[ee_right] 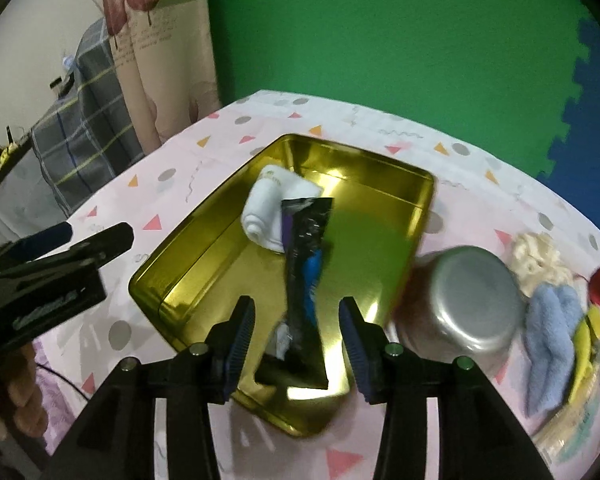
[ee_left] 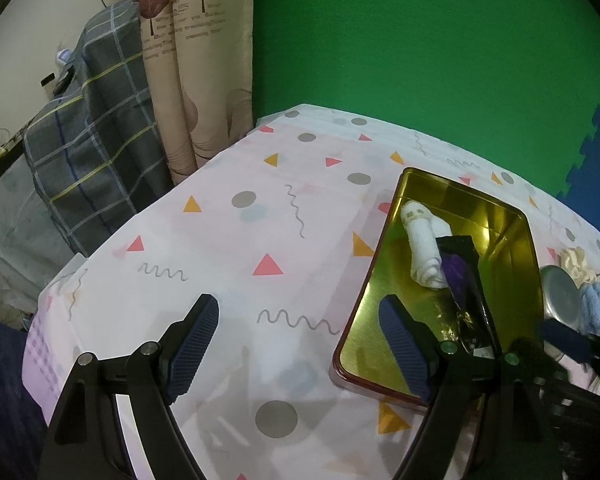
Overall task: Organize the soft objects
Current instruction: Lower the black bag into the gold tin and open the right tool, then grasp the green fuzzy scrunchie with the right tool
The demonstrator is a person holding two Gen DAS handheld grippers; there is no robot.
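A gold tin tray [ee_right: 204, 264] lies on the patterned tablecloth, holding a rolled white towel [ee_right: 268, 208] and a long black packet [ee_right: 306, 256] that leans across the towel. My right gripper [ee_right: 297, 308] hovers over the tray's near end, open. The packet's lower end lies between its fingers, and neither pad touches it. In the left wrist view the tray [ee_left: 512, 264], towel [ee_left: 420, 240] and packet [ee_left: 466, 280] sit to the right. My left gripper [ee_left: 298, 308] is open and empty over the cloth, its right finger above the tray's left rim.
Right of the tray, a metal-lidded jar [ee_right: 472, 304] lies on its side. Beyond it sit a cream scrunchie [ee_right: 540, 256], a light blue cloth [ee_right: 548, 332], and yellow and red soft pieces [ee_right: 588, 332]. A curtain and plaid-covered furniture stand past the table's left edge.
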